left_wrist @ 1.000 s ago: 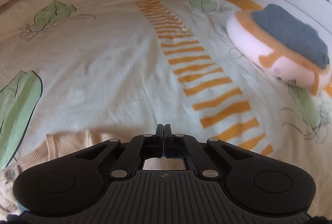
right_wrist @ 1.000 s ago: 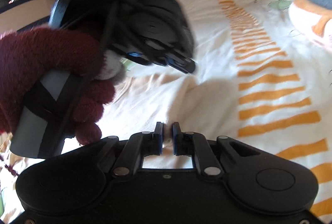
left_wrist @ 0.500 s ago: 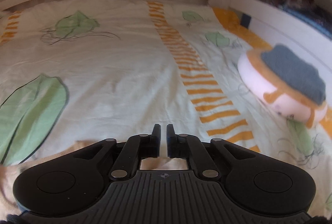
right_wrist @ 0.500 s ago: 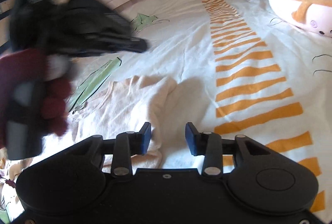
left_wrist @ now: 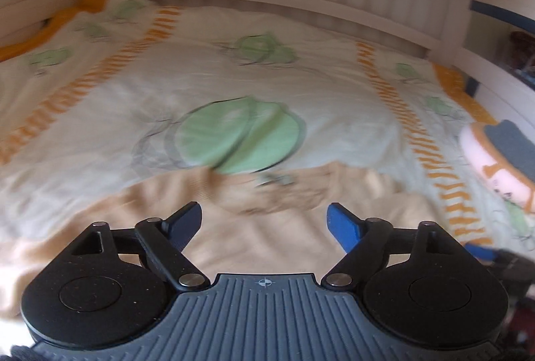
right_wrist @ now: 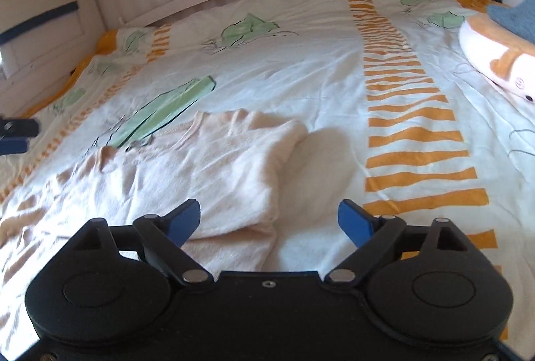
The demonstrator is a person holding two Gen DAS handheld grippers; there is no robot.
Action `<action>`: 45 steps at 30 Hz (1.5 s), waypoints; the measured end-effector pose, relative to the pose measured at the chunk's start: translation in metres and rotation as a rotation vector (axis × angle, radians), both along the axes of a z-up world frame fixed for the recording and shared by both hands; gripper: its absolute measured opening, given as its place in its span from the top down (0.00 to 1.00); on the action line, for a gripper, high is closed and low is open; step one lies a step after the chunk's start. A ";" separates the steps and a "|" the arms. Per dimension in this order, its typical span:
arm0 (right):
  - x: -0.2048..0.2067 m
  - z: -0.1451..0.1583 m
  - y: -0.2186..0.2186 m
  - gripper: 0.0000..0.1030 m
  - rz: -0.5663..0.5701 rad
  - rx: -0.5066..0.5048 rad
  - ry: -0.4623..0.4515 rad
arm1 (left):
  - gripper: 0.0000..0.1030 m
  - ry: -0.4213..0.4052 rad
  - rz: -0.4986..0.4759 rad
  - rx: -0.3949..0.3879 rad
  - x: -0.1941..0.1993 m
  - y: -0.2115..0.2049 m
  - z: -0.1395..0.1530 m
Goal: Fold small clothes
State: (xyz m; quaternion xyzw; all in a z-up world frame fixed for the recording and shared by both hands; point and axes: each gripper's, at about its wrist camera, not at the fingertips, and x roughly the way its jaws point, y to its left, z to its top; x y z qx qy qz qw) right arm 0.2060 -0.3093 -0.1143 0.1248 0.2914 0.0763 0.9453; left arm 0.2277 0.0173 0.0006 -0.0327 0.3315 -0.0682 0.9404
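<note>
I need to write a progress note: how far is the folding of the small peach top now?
Done: one side of the peach top lies folded over. In hand: nothing; the left gripper and right gripper have just been opening, nothing between them. Left: the crumpled other side and the final folds.

Beyond the peach garment [right_wrist: 207,167], the bedspread [right_wrist: 301,67] is left unobstructed; passage rightward is blocked by a plush cushion [right_wrist: 495,60].
</note>
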 end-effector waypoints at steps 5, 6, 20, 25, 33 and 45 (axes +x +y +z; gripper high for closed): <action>-0.016 0.009 0.020 0.01 0.087 -0.081 -0.032 | 0.10 0.041 0.177 0.003 -0.039 0.067 -0.007; -0.018 0.008 0.023 0.01 0.107 -0.091 -0.030 | 0.10 0.053 0.210 -0.002 -0.042 0.078 -0.010; -0.017 -0.032 0.046 0.00 0.189 -0.189 0.027 | 0.08 0.068 0.490 -0.142 -0.072 0.208 -0.013; -0.017 -0.034 0.045 0.00 0.184 -0.176 0.018 | 0.07 0.088 0.585 -0.172 -0.066 0.264 -0.005; -0.016 -0.035 0.045 0.00 0.183 -0.175 0.017 | 0.04 0.222 0.675 -0.278 -0.062 0.302 -0.041; -0.015 -0.035 0.045 0.00 0.183 -0.173 0.017 | 0.95 0.195 0.750 -0.244 -0.021 0.302 -0.052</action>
